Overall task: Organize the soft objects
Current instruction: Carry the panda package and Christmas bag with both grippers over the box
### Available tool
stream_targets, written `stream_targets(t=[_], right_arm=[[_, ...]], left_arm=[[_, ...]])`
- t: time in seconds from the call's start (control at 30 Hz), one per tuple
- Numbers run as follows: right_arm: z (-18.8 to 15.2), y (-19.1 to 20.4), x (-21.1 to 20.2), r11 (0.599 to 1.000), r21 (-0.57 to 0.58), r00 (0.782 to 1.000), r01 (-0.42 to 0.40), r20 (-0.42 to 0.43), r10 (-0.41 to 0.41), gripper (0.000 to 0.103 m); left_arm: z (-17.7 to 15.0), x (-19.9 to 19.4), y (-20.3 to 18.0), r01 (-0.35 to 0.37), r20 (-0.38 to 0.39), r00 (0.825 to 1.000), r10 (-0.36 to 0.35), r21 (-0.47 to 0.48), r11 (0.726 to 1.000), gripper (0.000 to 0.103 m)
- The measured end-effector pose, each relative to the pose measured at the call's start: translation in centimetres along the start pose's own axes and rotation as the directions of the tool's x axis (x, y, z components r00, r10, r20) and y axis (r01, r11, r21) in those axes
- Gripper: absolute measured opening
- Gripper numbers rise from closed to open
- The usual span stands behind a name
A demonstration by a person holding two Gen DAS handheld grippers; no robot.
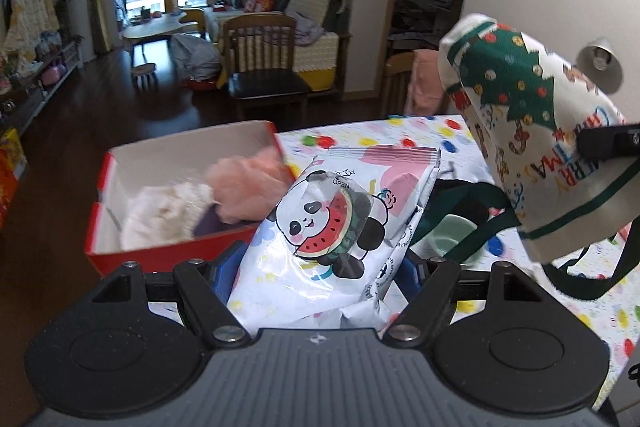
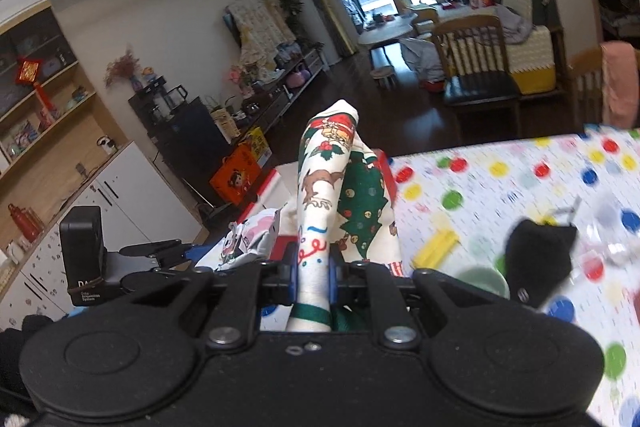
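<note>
The left tongs are gripping the panda wipes pack by its near end; it looks light, crinkly and slippery, so I judge a mid-body hold safer. At two o'clock the right tongs are pinching the limp Christmas bag, while at eleven o'clock the red box is waiting on the bench.

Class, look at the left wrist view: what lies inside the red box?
Inside the red box: a cream fluffy item, a pink fluffy item and something purple beneath. The wipes pack hides the box's near corner.
</note>
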State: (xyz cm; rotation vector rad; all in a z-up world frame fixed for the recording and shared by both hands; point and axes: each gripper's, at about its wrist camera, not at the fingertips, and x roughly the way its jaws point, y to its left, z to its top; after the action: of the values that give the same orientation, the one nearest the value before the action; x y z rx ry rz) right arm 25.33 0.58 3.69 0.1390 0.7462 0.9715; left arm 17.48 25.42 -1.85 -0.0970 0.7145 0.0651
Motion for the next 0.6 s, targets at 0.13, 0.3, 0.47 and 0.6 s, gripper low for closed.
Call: stream_targets(t=[0.13,0.3,0.47,0.6], right_arm=[[2.1,2.1,2.6,0.999,-0.032,1.000,-0.014,0.001,0.014,0.013],[4.6,4.1,6.0,0.998,-0.066,1.000,-0.016,-0.006,0.015,0.013],[6.1,5.8,9.7,0.994,-0.106,1.000,-0.011,-0.025,0.009,0.013],[6.9,6.5,12.8,0.993,-0.117,0.999,0.001,-0.047,-0.006,0.013]], left_arm=[[0.8,0.1,2.8,-0.037,0.005,0.999,0.037,0.008,0.999,0.075],[2.1,0.7,6.4,-0.075,-0.004,0.997,0.075,0.019,0.997,0.075],[3.4,2.3,9.7,-0.124,-0.015,0.992,0.124,0.025,0.992,0.075],[4.2,4.0,11.7,-0.149,-0.025,0.988,0.150,0.035,0.988,0.075]])
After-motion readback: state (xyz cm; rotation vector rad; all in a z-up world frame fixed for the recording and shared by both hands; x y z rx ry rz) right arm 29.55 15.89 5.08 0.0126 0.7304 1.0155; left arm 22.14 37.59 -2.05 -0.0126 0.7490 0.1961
